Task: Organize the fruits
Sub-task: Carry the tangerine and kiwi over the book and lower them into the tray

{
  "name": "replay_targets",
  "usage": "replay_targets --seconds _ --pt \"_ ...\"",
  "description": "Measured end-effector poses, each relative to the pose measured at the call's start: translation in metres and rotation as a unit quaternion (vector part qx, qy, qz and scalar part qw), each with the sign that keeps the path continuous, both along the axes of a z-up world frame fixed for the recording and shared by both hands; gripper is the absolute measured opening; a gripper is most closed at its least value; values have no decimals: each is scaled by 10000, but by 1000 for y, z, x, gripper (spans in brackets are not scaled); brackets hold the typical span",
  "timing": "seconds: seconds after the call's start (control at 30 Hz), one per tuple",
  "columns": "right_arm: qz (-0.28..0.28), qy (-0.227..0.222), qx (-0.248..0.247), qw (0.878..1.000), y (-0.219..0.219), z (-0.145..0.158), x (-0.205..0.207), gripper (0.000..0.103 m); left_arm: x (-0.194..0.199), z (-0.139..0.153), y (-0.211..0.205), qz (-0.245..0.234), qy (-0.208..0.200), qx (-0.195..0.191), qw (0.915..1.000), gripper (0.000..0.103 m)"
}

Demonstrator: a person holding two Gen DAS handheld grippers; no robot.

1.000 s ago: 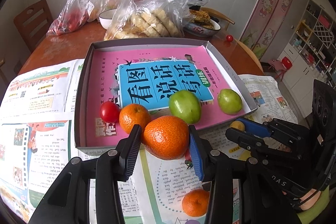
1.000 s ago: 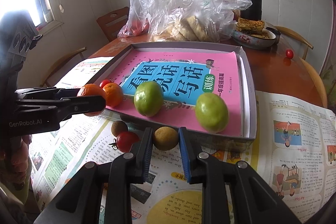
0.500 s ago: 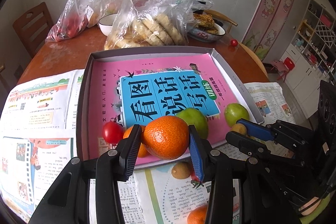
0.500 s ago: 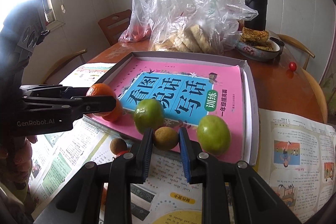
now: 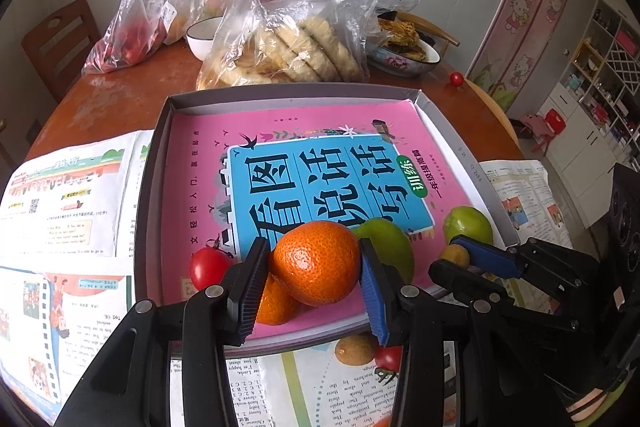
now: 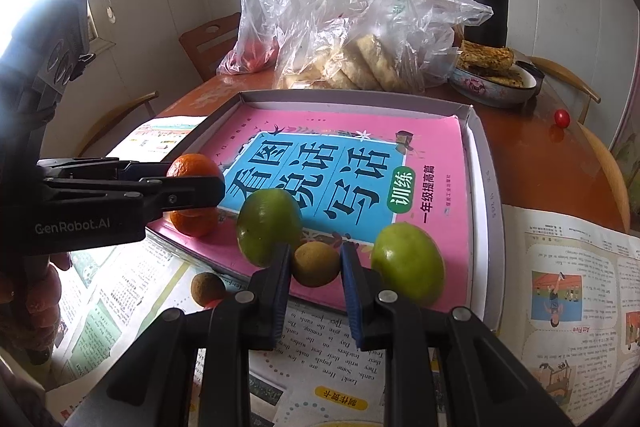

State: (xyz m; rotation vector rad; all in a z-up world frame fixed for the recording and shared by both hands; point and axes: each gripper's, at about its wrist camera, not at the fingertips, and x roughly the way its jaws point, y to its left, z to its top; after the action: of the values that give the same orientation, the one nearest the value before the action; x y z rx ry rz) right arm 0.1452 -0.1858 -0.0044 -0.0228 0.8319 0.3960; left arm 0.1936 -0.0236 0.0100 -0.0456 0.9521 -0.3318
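Left gripper (image 5: 314, 285) clamped on mandarin (image 5: 316, 263), held over near edge of grey tray (image 5: 154, 163), second mandarin (image 5: 276, 301) just beneath. Right gripper (image 6: 315, 293) pinching small brown fruit (image 6: 315, 264) between two green fruits (image 6: 269, 227). Risk: dropping mandarin onto the lower one, rolling off tray; brown fruit knocking green neighbours. "GenRobot.AI" readable on left gripper; Chinese title on pink book (image 5: 320, 183) ahead.

"GenRobot.AI" on left gripper (image 6: 192, 193), "看图说话写话" on book (image 6: 320, 179)
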Motion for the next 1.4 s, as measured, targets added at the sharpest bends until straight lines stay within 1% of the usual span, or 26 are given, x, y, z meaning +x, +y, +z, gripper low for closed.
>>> replay_targets --seconds 0.17,0.43,0.53,0.7,0.8,1.17,1.23,1.3,1.4 --pt "-18 72 -1 10000 0 -4 3 25 2 -1 -5 -30 -10 66 10000 45" --pt "-104 106 -9 9999 -3 -7 6 25 7 -5 -14 -94 50 61 9999 45" --pt "-146 118 21 9998 -6 -8 6 25 8 -7 -16 -56 48 136 9999 45" --pt "-160 121 -1 9998 -7 -7 6 25 8 -8 -17 -64 63 151 9998 45" --pt "-160 140 20 9998 -6 -7 6 25 8 -9 -14 -51 90 84 9999 45" --pt "-173 227 175 9994 -8 -8 6 26 8 -9 -15 -63 83 90 9999 45" --pt "-173 227 177 9994 -8 -8 6 26 8 -9 -14 -55 92 72 9999 45" --pt "-175 233 182 9994 -9 -8 6 29 8 -8 -14 -58 88 80 9999 45" --pt "-179 237 205 9993 -9 -7 5 32 8 -8 -14 -51 91 59 9999 45"
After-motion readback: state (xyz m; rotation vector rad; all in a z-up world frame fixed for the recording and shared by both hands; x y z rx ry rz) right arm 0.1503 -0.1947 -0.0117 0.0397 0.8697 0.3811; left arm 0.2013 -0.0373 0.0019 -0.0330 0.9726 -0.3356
